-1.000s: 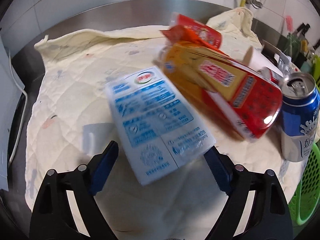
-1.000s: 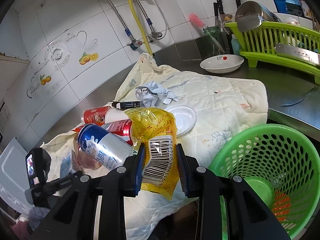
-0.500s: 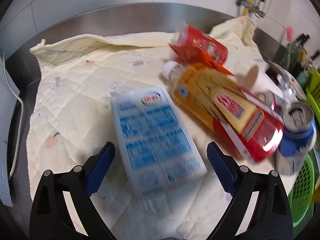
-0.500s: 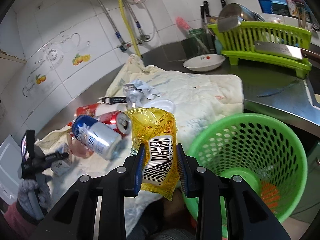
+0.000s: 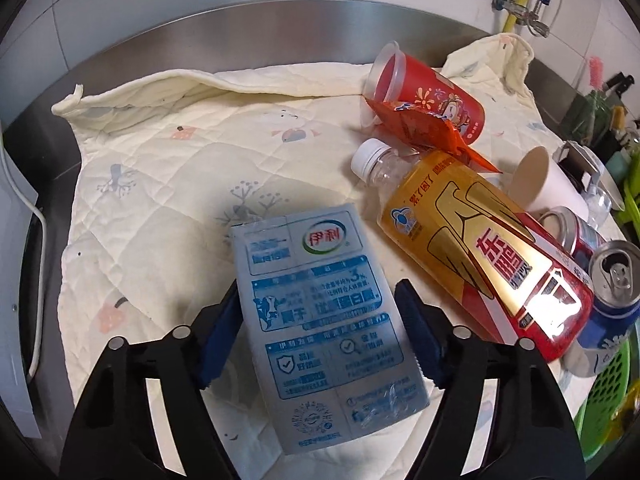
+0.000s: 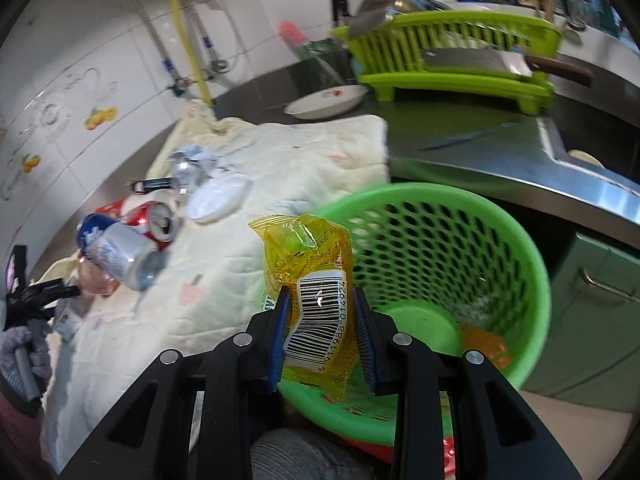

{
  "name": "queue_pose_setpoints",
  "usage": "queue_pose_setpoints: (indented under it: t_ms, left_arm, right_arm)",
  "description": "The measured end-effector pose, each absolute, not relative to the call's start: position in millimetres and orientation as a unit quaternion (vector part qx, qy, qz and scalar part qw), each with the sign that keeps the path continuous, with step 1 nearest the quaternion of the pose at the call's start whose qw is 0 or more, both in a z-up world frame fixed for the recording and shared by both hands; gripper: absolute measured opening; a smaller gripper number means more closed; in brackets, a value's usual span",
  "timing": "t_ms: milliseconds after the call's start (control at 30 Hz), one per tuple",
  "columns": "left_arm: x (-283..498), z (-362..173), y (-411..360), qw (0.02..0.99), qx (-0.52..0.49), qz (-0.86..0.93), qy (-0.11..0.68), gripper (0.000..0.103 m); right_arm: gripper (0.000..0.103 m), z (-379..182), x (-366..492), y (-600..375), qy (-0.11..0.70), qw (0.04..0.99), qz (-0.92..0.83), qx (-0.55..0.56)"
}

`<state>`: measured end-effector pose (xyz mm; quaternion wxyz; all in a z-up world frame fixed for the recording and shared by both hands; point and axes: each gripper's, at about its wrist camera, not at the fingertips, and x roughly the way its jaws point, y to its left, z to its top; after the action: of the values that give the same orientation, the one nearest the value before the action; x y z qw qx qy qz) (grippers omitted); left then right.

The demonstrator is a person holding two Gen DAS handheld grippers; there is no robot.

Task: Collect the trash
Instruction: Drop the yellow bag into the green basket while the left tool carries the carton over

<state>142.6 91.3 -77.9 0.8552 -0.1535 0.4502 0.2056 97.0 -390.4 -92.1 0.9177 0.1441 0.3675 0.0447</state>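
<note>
**Wrapper nears the basket while the other tool closes round the milk pouch**

Since a second ago the right tool point(image 6: 322, 334) has carried its yellow wrapper point(image 6: 316, 292) away from the cans and over toward the green basket point(image 6: 532, 264), whose rim now sits directly behind and below the wrapper. On the other side, the left tool point(image 5: 320, 328) has just been closing its jaws, with the blue-and-white milk pouch point(image 5: 320, 320) between them; the left pad appears to touch the pouch's edge, while contact on the right side is hard to confirm, so a firm grip is not yet shown.

The right tool is pressed tight on the wrapper, pinching it near the barcode, with the upper part sticking out crumpled above the pads. The wrapper hangs over the near rim of the basket, not yet clearly above its hollow. To drop it well, it looks wise to bring the tool a little farther over the middle before spreading the jaws, since a light film wrapper can cling to a pad or drift onto the quilted cloth point(image 6: 280, 168).

The pouch lies flat on the cloth on the counter point(image 5: 240, 24), just beside the yellow-and-red drink bottle point(image 5: 480, 252). It seems thin and limp, so the pads should squeeze its long edges squarely and lift gently, keeping clear of the bottle. A red cup point(image 5: 432, 96), a paper cup point(image 5: 548, 184) and two cans point(image 6: 128, 244) remain on the cloth.
</note>
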Motion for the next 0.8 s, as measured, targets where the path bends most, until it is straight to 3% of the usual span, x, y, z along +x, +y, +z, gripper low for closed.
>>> queue_pose_setpoints:
  t_ms: [367, 400, 467, 500, 800]
  left_arm:
    - [91.8, -35.6, 91.0, 0.887, -0.165, 0.148, 0.404, 0.066]
    - [87.0, -28.7, 85.9, 0.892, -0.162, 0.135, 0.399, 0.066]
    - [81.2, -17.5, 75.7, 0.9, -0.16, 0.11, 0.389, 0.066]
    - [79.7, -10.8, 67.8, 0.905, -0.156, 0.093, 0.385, 0.066]
    - [95.5, 34.6, -35.6, 0.927, -0.115, -0.063, 0.352, 0.066]
  right_arm:
    - [0.034, -117.3, 113.9, -416.1, 0.395, 0.908, -0.002, 0.139]
    - [0.036, -119.9, 118.4, -417.9, 0.395, 0.908, -0.007, 0.138]
    - [0.052, -122.7, 125.3, -419.9, 0.392, 0.909, -0.003, 0.14]
    - [0.055, -123.6, 128.4, -419.8, 0.388, 0.913, -0.014, 0.13]
    - [0.061, -107.6, 111.6, -426.6, 0.357, 0.927, -0.03, 0.109]
